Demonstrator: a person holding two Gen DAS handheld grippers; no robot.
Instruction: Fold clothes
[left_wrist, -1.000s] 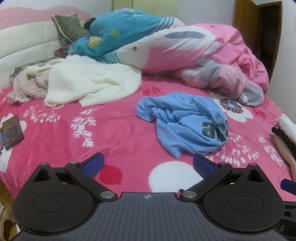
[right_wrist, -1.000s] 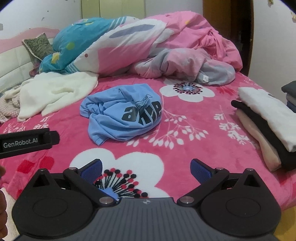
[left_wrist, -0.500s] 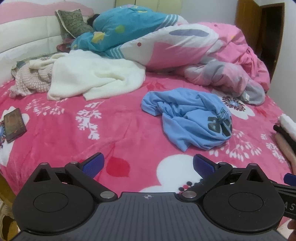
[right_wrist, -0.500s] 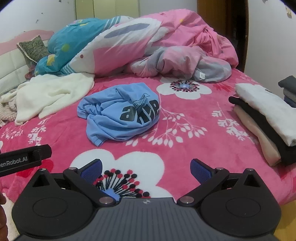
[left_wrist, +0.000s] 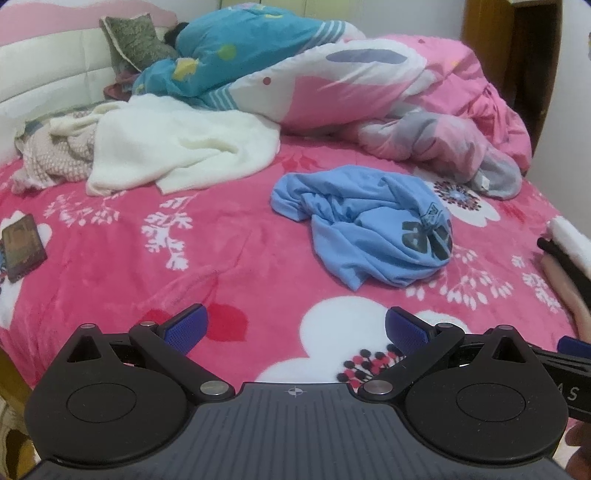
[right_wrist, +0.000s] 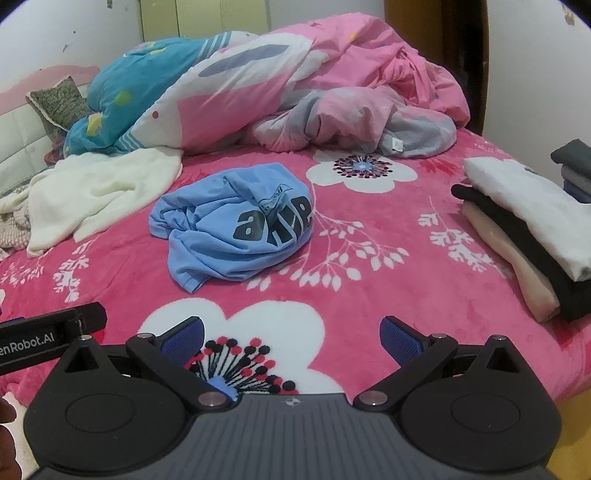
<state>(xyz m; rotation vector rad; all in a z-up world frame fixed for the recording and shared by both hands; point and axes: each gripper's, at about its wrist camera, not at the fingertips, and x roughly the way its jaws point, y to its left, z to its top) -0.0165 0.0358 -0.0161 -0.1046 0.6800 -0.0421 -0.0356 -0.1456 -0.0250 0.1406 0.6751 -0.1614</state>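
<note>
A crumpled light-blue T-shirt (left_wrist: 365, 229) (right_wrist: 236, 225) with dark lettering lies in a heap on the pink floral bedspread (left_wrist: 229, 266) (right_wrist: 369, 288). My left gripper (left_wrist: 295, 328) hovers over the bed's near edge, open and holding nothing, well short of the shirt. My right gripper (right_wrist: 291, 336) is likewise open and bare, above a white flower print, with the shirt ahead and slightly left. The left gripper's body (right_wrist: 48, 339) shows at the right wrist view's left edge.
A stack of folded clothes (right_wrist: 528, 229) sits at the bed's right edge. A cream sweater (left_wrist: 173, 147) and a knit garment (left_wrist: 51, 158) lie at the back left. Heaped quilts (left_wrist: 332, 81) fill the back. A dark booklet (left_wrist: 22, 247) rests at the left.
Both grippers have moved forward toward the bed, so the blue shirt appears a little nearer. Both stay open and the shirt has not moved.
</note>
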